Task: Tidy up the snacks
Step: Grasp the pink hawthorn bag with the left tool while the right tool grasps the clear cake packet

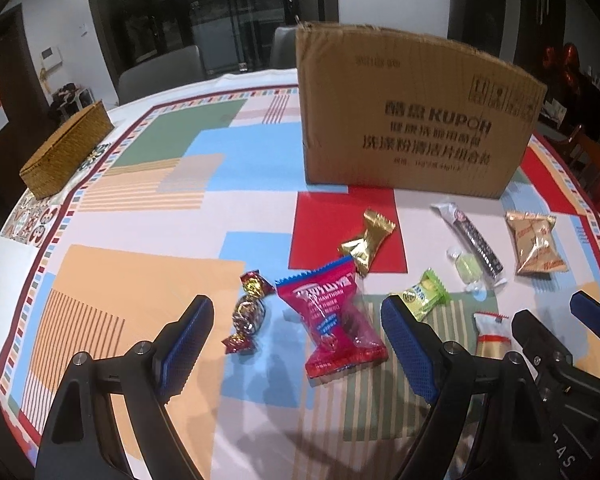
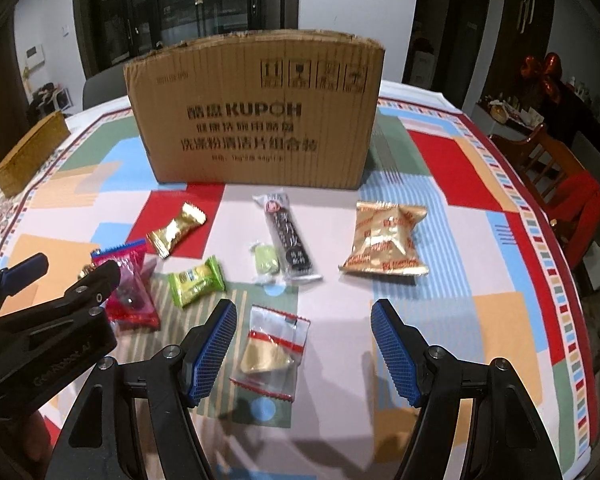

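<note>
Snacks are being kept loose on the table before the box (image 2: 256, 120). Red pack (image 1: 336, 320): lying between the spread jaws of the left gripper (image 1: 300, 344), long axis along its pointing line. Clear wafer pack (image 2: 272, 350): lying between the spread, empty right gripper (image 2: 304, 350). Both grippers are being angled downward.

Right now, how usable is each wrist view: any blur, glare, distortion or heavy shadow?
Left wrist view: strong fisheye bend curves the cardboard box and table edge; box print soft, room behind dim. Right wrist view: same bending; glare on the gold packet; the clear wrapper between the right gripper fingers looks slightly smeared; soft shadows under both grippers.
</note>
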Action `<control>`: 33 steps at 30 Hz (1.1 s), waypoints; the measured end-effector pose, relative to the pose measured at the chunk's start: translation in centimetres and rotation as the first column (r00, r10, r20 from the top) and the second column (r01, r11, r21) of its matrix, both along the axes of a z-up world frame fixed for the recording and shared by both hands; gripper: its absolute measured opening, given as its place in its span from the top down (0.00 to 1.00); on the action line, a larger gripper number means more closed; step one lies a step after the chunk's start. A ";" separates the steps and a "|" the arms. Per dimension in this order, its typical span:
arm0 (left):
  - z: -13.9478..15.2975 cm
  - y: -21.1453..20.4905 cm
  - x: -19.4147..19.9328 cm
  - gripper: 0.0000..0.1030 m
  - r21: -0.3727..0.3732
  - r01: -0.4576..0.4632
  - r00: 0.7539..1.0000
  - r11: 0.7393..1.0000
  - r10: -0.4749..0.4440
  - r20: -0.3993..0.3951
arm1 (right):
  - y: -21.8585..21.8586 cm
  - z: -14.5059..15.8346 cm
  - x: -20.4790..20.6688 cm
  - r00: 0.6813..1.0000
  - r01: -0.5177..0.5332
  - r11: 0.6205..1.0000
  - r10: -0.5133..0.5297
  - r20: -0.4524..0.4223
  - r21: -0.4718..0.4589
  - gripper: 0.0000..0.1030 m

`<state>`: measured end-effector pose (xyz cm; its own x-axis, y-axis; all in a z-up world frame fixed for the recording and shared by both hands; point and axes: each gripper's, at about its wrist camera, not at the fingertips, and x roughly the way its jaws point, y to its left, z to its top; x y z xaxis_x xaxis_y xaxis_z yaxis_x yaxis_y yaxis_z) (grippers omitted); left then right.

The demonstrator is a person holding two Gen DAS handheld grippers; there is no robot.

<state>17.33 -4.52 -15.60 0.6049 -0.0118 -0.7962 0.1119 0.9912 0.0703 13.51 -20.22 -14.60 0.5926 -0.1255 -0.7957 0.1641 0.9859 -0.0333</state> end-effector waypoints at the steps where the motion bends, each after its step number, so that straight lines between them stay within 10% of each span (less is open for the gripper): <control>1: -0.2 -0.1 0.1 0.17 0.003 0.000 1.000 1.000 0.000 -0.004 | 0.0 -0.2 0.0 1.000 0.000 1.000 0.000 -0.008 0.003 0.31; 26: -3.7 -0.5 1.7 0.22 0.028 -0.017 0.998 0.999 0.018 -0.053 | 0.6 -4.4 1.1 0.992 0.007 1.000 -0.005 -0.129 0.015 0.31; 33: -4.0 -0.7 1.8 0.55 0.009 0.007 0.997 1.000 -0.006 -0.081 | 0.8 -4.3 0.9 0.993 -0.003 0.999 0.008 -0.121 0.040 0.42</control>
<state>19.12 -5.21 -19.63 0.5387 -0.0078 -0.8425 0.1243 0.9897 0.0703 14.41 -19.39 -18.94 0.4926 -0.0899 -0.8656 0.1559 0.9877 -0.0139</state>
